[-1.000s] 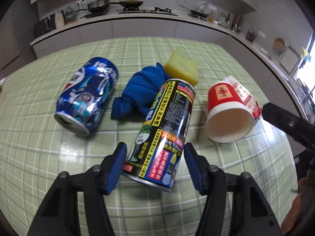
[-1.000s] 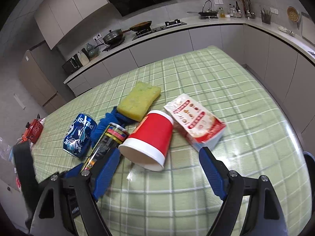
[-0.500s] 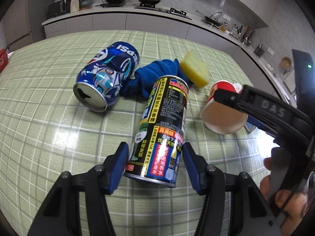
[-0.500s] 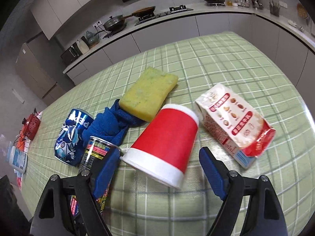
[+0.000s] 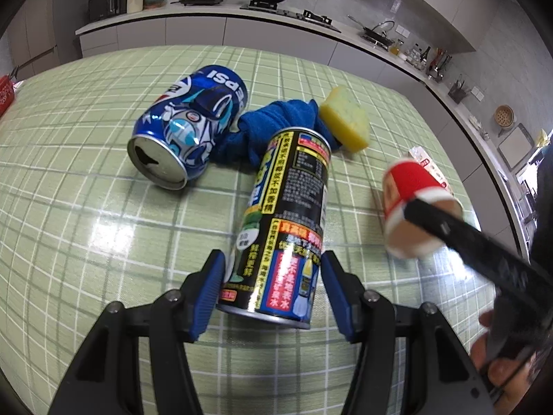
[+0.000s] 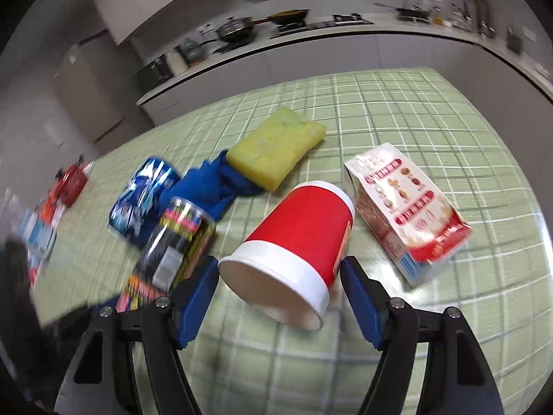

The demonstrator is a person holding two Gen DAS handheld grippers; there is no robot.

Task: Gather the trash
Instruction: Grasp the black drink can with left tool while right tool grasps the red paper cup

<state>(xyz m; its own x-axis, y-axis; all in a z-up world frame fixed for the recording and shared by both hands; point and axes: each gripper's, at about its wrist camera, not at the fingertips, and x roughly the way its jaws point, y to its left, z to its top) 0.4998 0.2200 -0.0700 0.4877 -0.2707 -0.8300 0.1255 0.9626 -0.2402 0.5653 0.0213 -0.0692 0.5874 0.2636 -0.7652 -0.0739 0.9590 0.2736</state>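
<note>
left gripper (image 5: pixel 273 288) pinches the black can (image 5: pixel 287 221), blue can (image 5: pixel 188 131) ahead-left. right gripper (image 6: pixel 280 292), jaws just closing, straddles the red cup (image 6: pixel 293 242), contact unclear. only its view shows the whole carton (image 6: pixel 404 214), ahead-right on the surface (image 6: pixel 432 121).

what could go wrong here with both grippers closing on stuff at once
1. The right gripper has just been closing around the red paper cup, which lies on its side; a hard squeeze could crush its thin wall.
2. The left gripper clamps only the bottom end of the black can, so the can may pivot when lifted.
3. The black can and cup lie close together; the grippers could collide.
</note>
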